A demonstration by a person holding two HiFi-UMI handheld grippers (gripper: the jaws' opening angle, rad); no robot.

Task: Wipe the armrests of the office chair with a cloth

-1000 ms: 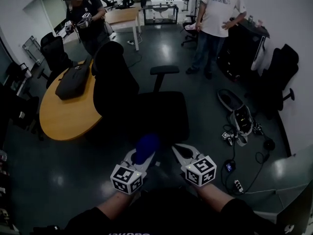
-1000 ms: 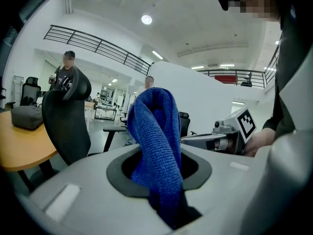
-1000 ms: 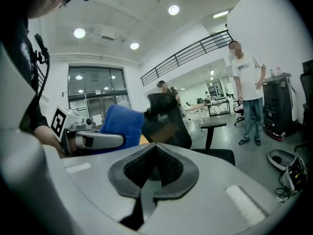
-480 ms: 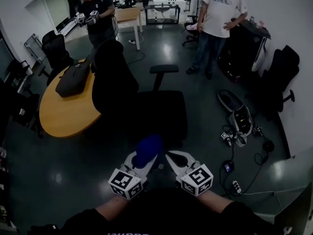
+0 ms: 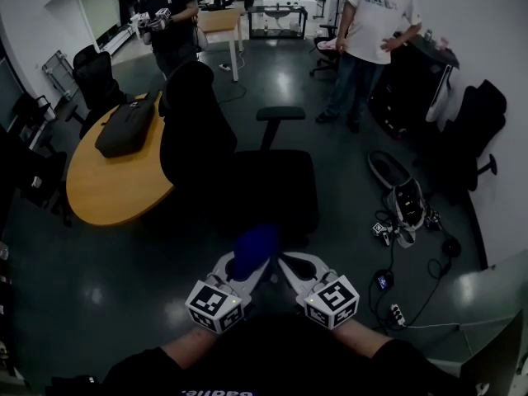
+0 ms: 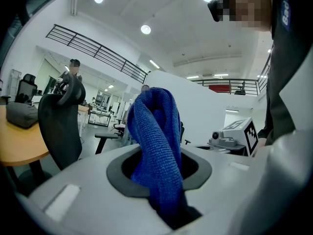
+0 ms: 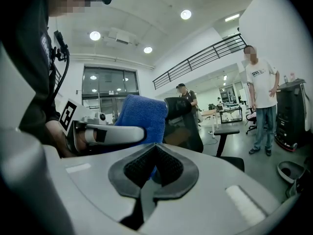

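Holding a blue cloth (image 5: 254,248) pinched in my left tool (image 5: 245,268), I stand at the front edge of the black office chair (image 5: 272,190), which sits dead ahead at 12 o'clock. The left tool's jaws are closed tight on the lower folds of the cloth, and the rest of it rises in a loose, doubled-over hump above the tips. My right tool (image 5: 289,266), just beside the left at its 3 o'clock, has its jaws drawn together with nothing that I can make out between them; the cloth shows just past its tips. The cloth looks like a knitted microfibre: light, soft and floppy, with a nap that should drag rather than slide on an armrest. I judge it will not slip from the jaws, but it will bunch and trail unless the free hump is pressed flat. The hold low on the folds seems right, since it leaves a thick wad out front to do the wiping. One armrest (image 5: 280,113) stands clear at 12 o'clock on the far side of the chair, well apart from both tools; the nearer one I cannot pick out in the dark under the cloth. A wooden tabletop (image 5: 107,190) lies at 10 o'clock, next to the chair's back. No wiping contact shows yet.
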